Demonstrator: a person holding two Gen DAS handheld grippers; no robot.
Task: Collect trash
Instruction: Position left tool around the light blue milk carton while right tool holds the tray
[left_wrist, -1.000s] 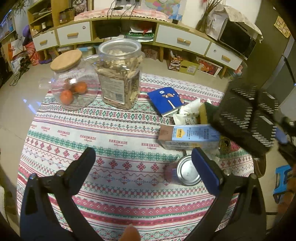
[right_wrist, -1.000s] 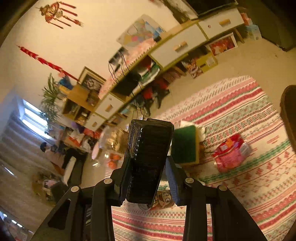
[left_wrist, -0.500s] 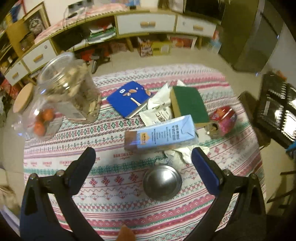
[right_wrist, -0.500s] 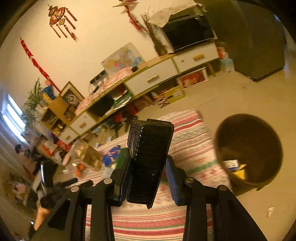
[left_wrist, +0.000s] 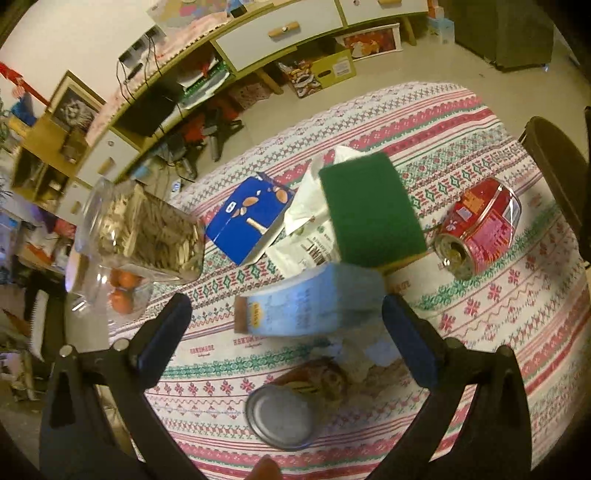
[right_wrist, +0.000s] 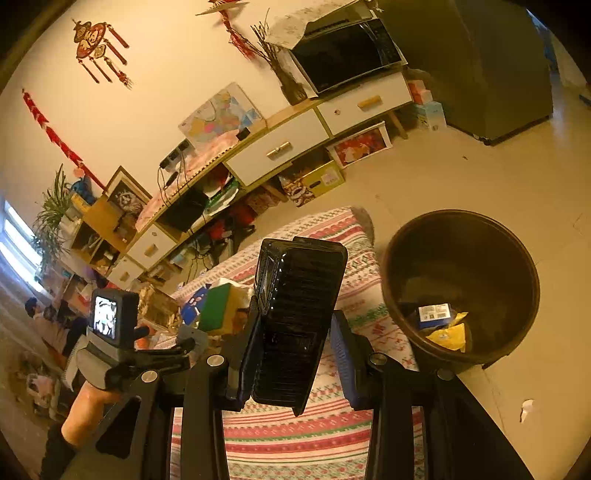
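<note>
My right gripper (right_wrist: 295, 343) is shut on a black ribbed plastic tray (right_wrist: 295, 317), held upright over the table's edge. A brown bin (right_wrist: 461, 229) stands on the floor to its right, with a few wrappers inside. My left gripper (left_wrist: 286, 306) hangs open above the patterned tablecloth (left_wrist: 480, 317). A light blue carton (left_wrist: 310, 299) lies on its side between the fingers, untouched. A tin can (left_wrist: 282, 417) lies nearer the camera. A crushed red can (left_wrist: 480, 229), a green sponge (left_wrist: 369, 210) and a white wrapper (left_wrist: 306, 229) lie beyond.
A blue box (left_wrist: 251, 218), a glass jar of snacks (left_wrist: 144, 232) and a jar of oranges (left_wrist: 122, 291) stand at the table's left. A low cabinet (right_wrist: 280, 147) lines the far wall. The person's hand (right_wrist: 88, 398) shows at lower left.
The left gripper rolled and swung over the table, so the blue carton now lies between its fingers. The right gripper carried the black tray off towards the bin, which now looms larger.
</note>
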